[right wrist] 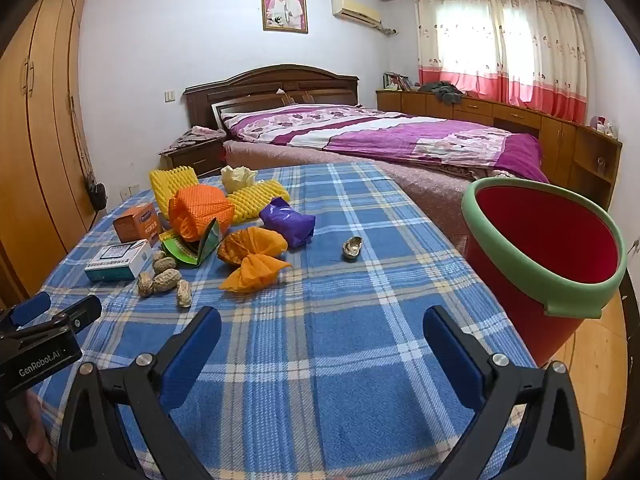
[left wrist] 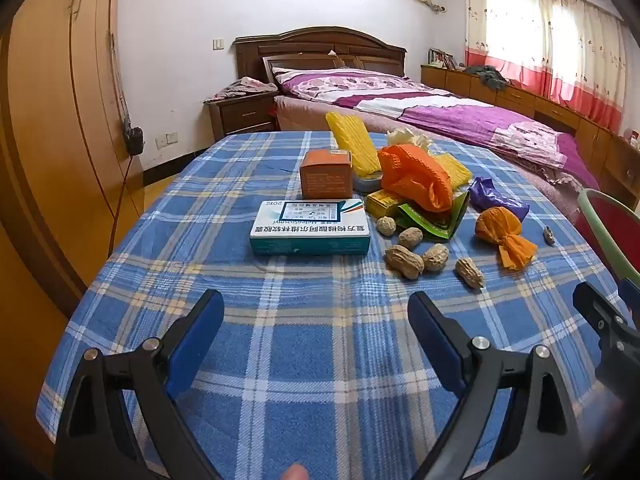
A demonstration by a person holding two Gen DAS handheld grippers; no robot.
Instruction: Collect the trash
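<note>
Hovering low over a blue plaid cloth [left wrist: 312,320], the left gripper [left wrist: 316,312] fills the bottom of its view with jaws spread wide and nothing between them. The right gripper [right wrist: 322,328] sits the same way at the bottom of its own view, jaws wide apart and empty, and its tip also shows at the right edge of the left view. Trash lies clustered at mid-frame of the left view: a white pill box [left wrist: 310,226], an orange box [left wrist: 326,174] just behind it, yellow foam [left wrist: 352,144], an orange foam net [left wrist: 416,178] on a green packet [left wrist: 432,224], a purple wrapper [left wrist: 496,196], a crumpled orange paper [left wrist: 504,232] and five peanuts [left wrist: 404,262] in front. In the right view the same pile sits at left of centre, with a small silvery scrap [right wrist: 352,248] apart from it near the middle. A red bin [right wrist: 540,240] with a green rim stands at the right of that view, beside the cloth's edge.
</note>
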